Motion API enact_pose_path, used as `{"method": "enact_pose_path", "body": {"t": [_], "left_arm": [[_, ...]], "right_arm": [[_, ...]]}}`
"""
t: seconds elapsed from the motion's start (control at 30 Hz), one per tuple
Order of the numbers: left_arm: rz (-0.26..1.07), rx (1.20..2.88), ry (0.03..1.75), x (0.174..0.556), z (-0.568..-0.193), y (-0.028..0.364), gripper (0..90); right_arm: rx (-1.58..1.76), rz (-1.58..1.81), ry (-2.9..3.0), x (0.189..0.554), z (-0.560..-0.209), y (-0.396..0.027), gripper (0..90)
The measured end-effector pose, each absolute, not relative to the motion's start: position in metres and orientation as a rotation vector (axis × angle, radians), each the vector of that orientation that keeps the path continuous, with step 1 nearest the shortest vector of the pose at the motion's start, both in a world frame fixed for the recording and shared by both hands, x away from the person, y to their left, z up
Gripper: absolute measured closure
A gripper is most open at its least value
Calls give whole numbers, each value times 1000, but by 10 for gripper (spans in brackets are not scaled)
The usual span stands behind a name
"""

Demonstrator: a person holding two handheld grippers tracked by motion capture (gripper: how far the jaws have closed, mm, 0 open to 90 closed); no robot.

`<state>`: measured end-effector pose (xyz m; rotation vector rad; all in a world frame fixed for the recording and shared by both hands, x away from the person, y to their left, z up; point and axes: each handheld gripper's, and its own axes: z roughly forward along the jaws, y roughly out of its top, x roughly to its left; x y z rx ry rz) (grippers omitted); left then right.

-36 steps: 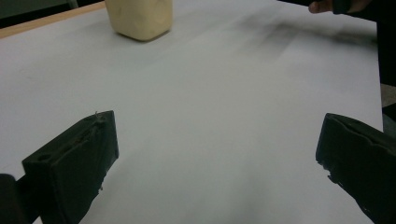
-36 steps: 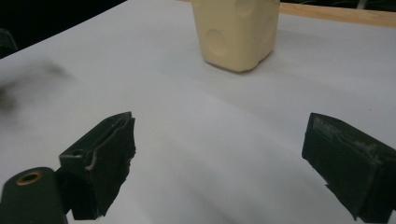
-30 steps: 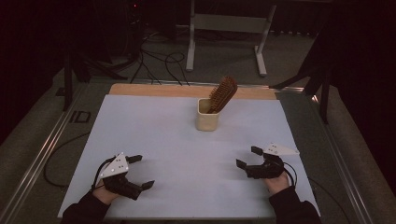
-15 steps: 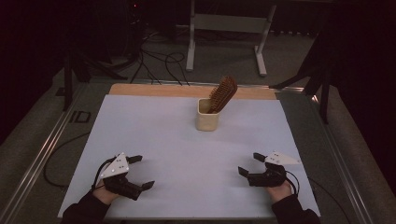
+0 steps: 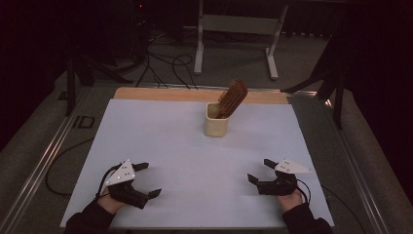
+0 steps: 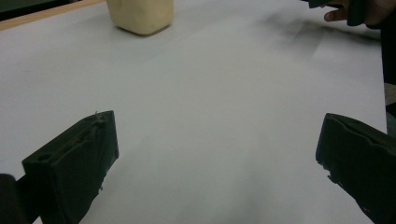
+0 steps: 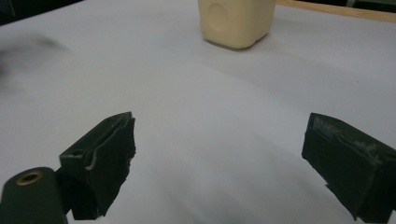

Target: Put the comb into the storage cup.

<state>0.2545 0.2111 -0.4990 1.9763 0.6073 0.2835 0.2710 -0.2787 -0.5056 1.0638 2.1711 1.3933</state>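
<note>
Two black grippers low over the white table sheet [image 5: 160,141], near its front edge, well apart: left gripper [image 5: 148,180], jaws spread wide, empty; right gripper [image 5: 260,170], likewise spread, empty. Farther back, near centre, cream plastic cup [image 5: 215,120], upright, holding brown wooden hairbrush [image 5: 233,96] tilted rightward, bristle head up.

Table with a wooden top, light wood strip [image 5: 160,93] showing along the far edge, rest covered by a large white paper sheet [image 5: 160,141]. On the sheet, toward the far middle, one cream square-sided plastic cup [image 5: 215,126] stands upright, with a brown wooden hairbrush [image 5: 233,96] leaning out of it, bristle head up, tilted to the right. Metal rails [image 5: 46,161] run along the table's sides.
</note>
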Motion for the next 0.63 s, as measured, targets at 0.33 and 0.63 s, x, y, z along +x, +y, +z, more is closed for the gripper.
{"method": "enact_pose_path", "body": {"t": [0.33, 0.63], "left_arm": [[285, 1977, 607, 254, -499, 211, 1], [286, 1977, 606, 254, -499, 212, 1]], "right_arm": [[1041, 1375, 2180, 268, -504, -276, 93], [1050, 1364, 2184, 268, -505, -276, 94]]}}
